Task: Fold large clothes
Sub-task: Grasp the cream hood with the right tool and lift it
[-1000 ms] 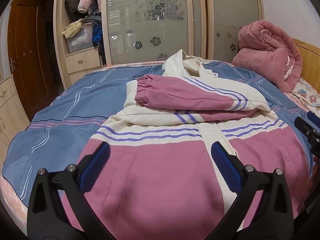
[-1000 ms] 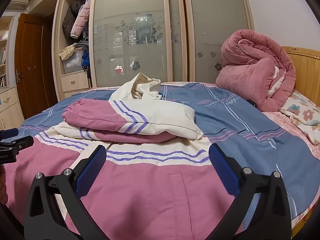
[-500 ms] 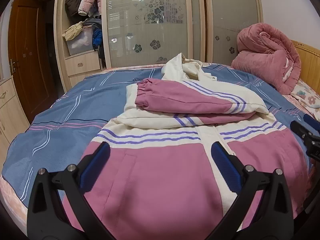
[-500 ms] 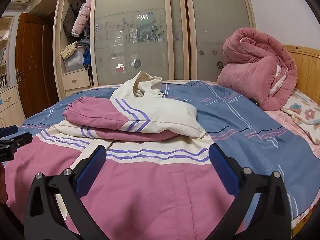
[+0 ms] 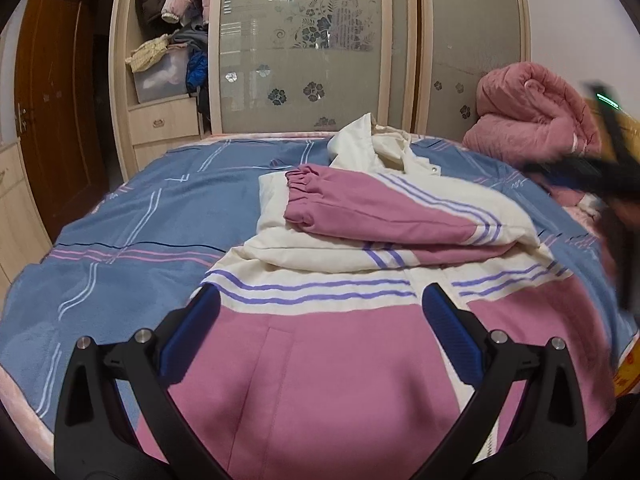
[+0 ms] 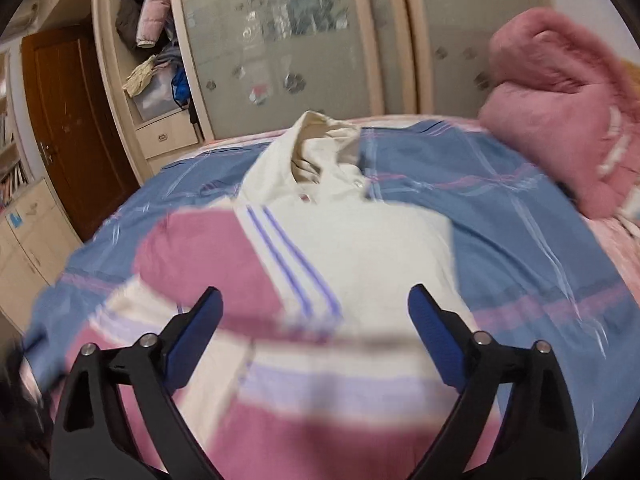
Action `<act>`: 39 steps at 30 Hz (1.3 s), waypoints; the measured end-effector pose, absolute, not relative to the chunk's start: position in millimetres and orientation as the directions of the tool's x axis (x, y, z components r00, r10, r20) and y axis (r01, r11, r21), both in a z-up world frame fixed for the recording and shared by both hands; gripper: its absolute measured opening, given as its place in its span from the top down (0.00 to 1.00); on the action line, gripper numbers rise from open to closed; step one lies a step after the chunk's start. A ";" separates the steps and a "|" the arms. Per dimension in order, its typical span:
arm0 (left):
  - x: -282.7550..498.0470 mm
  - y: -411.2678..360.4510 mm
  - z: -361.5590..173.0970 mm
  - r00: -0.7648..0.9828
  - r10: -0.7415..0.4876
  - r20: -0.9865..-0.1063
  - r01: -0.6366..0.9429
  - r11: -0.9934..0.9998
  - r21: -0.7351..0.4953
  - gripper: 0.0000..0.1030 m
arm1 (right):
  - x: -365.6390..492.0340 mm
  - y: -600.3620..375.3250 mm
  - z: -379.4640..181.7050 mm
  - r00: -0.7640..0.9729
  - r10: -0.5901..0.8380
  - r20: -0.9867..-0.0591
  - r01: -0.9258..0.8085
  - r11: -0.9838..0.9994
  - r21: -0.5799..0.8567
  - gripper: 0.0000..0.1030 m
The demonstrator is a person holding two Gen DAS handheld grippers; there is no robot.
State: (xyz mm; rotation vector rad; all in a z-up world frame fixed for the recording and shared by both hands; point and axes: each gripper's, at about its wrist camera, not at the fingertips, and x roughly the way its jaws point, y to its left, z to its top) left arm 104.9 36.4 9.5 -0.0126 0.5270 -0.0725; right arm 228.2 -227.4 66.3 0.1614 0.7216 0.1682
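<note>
A large pink and cream jacket (image 5: 320, 368) with purple stripes lies front up on the bed, its sleeves folded across the chest (image 5: 384, 216) and its cream hood (image 5: 372, 148) at the far end. My left gripper (image 5: 320, 308) hangs open above the pink lower body, nothing between its fingers. My right gripper (image 6: 314, 308) is above the folded sleeves (image 6: 224, 256) and cream chest (image 6: 372, 248); its jaws stand wide, closing a little, with nothing between them. In the left wrist view the right gripper (image 5: 576, 172) shows as a dark blur at the right edge.
The bed carries a blue striped cover (image 5: 132, 232). A rolled pink quilt (image 5: 532, 116) sits at the far right by a wooden headboard. Behind stand a sliding-door wardrobe (image 5: 304, 48), open shelves of clothes (image 5: 168, 48), drawers and a brown door (image 5: 52, 92).
My right gripper swept forward and up from over the jacket's hem to over its folded sleeves, blurring its view. The left gripper shifted slightly; the jacket lies as before.
</note>
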 end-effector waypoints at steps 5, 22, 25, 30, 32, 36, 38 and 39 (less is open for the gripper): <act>119.4 47.9 3.9 0.831 -0.086 -0.549 0.053 0.996 -0.077 0.02 | 386.0 -223.7 69.2 0.630 0.149 -0.762 -0.031 0.985 0.167 0.21; 133.3 73.1 -19.7 0.759 -0.108 -0.642 0.057 0.993 -0.099 0.02 | 634.9 -236.8 -24.7 0.447 0.014 -0.894 0.196 0.974 0.113 0.88; 137.6 70.2 -24.3 0.742 -0.109 -0.661 0.058 0.993 -0.098 0.02 | 620.8 -244.1 -8.5 0.552 0.012 -0.834 0.193 0.971 0.142 0.96; 140.5 62.9 -25.7 0.744 -0.111 -0.659 0.063 0.993 -0.096 0.02 | 562.7 -244.7 41.7 0.719 0.062 -0.692 0.054 0.988 0.145 0.98; 140.4 59.7 -24.4 0.749 -0.114 -0.653 0.067 0.993 -0.097 0.02 | 527.6 -243.0 62.4 0.766 0.124 -0.631 -0.032 0.987 0.156 0.98; 139.2 54.0 -21.6 0.764 -0.118 -0.635 0.069 0.992 -0.102 0.02 | 437.8 -247.9 83.3 0.816 0.190 -0.546 -0.123 0.980 0.157 0.98; 138.8 51.9 -20.0 0.775 -0.125 -0.619 0.073 0.991 -0.109 0.02 | 391.2 -252.8 85.0 0.831 0.229 -0.508 -0.170 0.972 0.161 0.98; 140.1 50.6 -18.1 0.785 -0.137 -0.604 0.082 0.990 -0.119 0.02 | 377.0 -254.6 84.0 0.833 0.237 -0.499 -0.178 0.970 0.164 0.98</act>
